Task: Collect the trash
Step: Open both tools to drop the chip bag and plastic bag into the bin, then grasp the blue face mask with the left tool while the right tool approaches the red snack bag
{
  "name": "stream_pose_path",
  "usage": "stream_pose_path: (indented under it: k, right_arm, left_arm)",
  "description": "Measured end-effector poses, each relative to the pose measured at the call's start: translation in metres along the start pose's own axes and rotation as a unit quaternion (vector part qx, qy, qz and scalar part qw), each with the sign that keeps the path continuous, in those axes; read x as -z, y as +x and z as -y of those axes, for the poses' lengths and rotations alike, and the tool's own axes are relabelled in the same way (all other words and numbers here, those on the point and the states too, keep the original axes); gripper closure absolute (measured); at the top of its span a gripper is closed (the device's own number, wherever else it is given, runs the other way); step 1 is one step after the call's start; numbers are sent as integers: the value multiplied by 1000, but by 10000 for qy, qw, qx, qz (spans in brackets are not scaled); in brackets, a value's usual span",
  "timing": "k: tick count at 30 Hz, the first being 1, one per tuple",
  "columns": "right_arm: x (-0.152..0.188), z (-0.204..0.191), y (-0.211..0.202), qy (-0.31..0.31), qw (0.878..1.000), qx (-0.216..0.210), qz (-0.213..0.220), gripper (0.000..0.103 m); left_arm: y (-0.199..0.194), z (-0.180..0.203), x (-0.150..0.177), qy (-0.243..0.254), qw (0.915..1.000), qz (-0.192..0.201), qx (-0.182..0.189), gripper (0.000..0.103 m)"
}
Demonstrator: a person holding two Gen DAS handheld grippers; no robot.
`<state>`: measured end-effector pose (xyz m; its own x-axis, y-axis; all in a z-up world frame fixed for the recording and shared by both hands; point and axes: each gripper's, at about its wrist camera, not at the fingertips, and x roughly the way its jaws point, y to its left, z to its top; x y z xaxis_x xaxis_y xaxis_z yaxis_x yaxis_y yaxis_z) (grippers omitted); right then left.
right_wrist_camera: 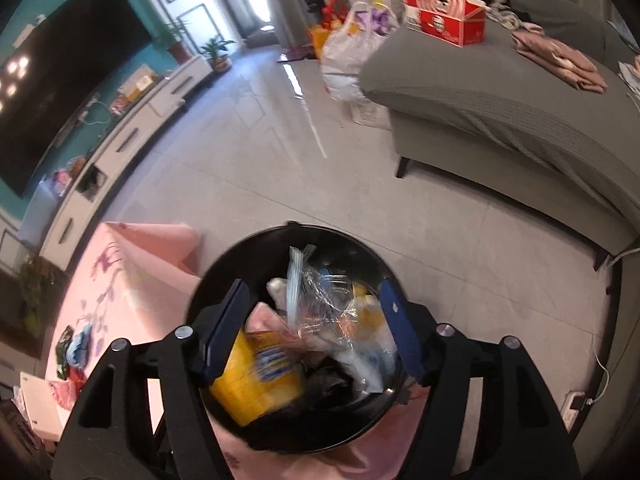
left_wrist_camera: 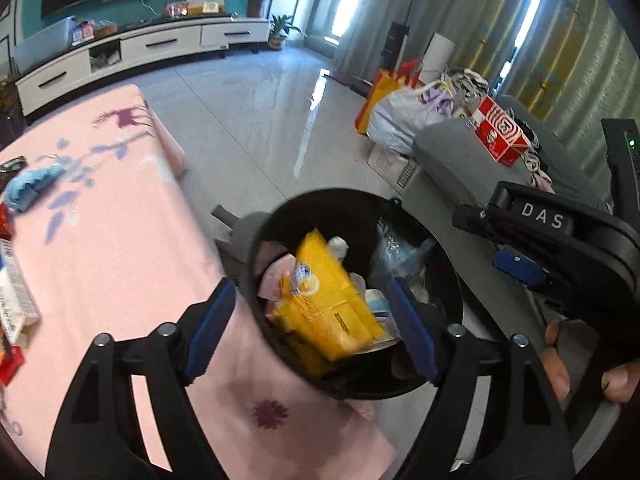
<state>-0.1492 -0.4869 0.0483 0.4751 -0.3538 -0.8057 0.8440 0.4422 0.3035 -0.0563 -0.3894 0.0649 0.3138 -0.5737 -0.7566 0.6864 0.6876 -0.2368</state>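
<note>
A black round trash bin (left_wrist_camera: pixel 256 240) stands on the floor beside the pink-clothed table (left_wrist_camera: pixel 100 240). It holds a yellow wrapper (left_wrist_camera: pixel 332 300), clear plastic (left_wrist_camera: pixel 396 256) and other scraps. My left gripper (left_wrist_camera: pixel 310 332) is open and empty above the bin's mouth. My right gripper (left_wrist_camera: pixel 516 264) shows at the right edge of the left wrist view. In the right wrist view my right gripper (right_wrist_camera: pixel 312 328) is open and empty over the bin (right_wrist_camera: pixel 224 280), above the yellow wrapper (right_wrist_camera: pixel 256 372) and clear plastic (right_wrist_camera: pixel 320 304).
Small items, a blue cloth (left_wrist_camera: pixel 32 184) and red packets (left_wrist_camera: pixel 8 360), lie on the table's left end. A grey sofa (right_wrist_camera: pixel 500 92) with a red box (right_wrist_camera: pixel 444 20) stands right. Filled bags (left_wrist_camera: pixel 404 112) sit on the tiled floor. A white TV cabinet (left_wrist_camera: pixel 132 52) lines the far wall.
</note>
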Motion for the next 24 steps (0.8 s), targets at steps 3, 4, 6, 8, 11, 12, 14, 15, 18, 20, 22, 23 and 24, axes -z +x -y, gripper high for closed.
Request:
stream_pose_path:
  k: [3, 4, 6, 8, 11, 12, 14, 15, 18, 20, 22, 23, 24]
  right_arm:
    - [1, -15, -13, -167, 9996, -180, 168, 28]
    - [2, -21, -18, -232, 9992, -247, 225, 26]
    - [6, -36, -29, -434, 9974, -471, 343, 25]
    - [10, -51, -39, -615, 9946, -709, 437, 23]
    - [17, -71, -51, -867, 9897, -1009, 535, 19]
    - [21, -79, -55, -977, 9875, -1105, 554, 19]
    - [26, -92, -62, -1142, 9837, -1261, 587, 17]
    - [29, -99, -65, -1231, 9812, -1352, 613, 13]
    - [40, -118, -74, -1452, 9742, -1581, 690, 8]
    - [49, -132, -80, -1670, 9678, -1760, 672, 7]
    - [59, -148, -87, -1900, 9600, -1944, 669, 4]
    - [65, -155, -89, -2000, 9563, -2020, 681, 3]
    - [70, -162, -92, -2091, 9532, -2070, 691, 3]
  left_arm:
    - [-26, -16, -1, -85, 9996, 244, -80, 15]
    - [-33, -22, -1, -114, 9994, 314, -128, 13]
    - [-54, -36, -1, -215, 9983, 475, -244, 10]
    - [-70, -50, -1, -324, 9972, 597, -325, 8]
    - [-101, -75, 4, -561, 9942, 782, -484, 5]
    - [-113, -85, 7, -662, 9926, 870, -538, 4]
    - [-129, -99, 11, -785, 9900, 981, -642, 3]
    - [-141, -111, 15, -876, 9878, 1040, -763, 3]
    - [-165, -136, 27, -1086, 9829, 1082, -1021, 3]
    - [-181, -157, 36, -1326, 9775, 1105, -1211, 3]
    - [-194, -176, 48, -1536, 9719, 1167, -1347, 3]
    - [-202, -188, 55, -1640, 9684, 1203, -1445, 3]
    - [-207, -196, 59, -1696, 9662, 1213, -1516, 3]
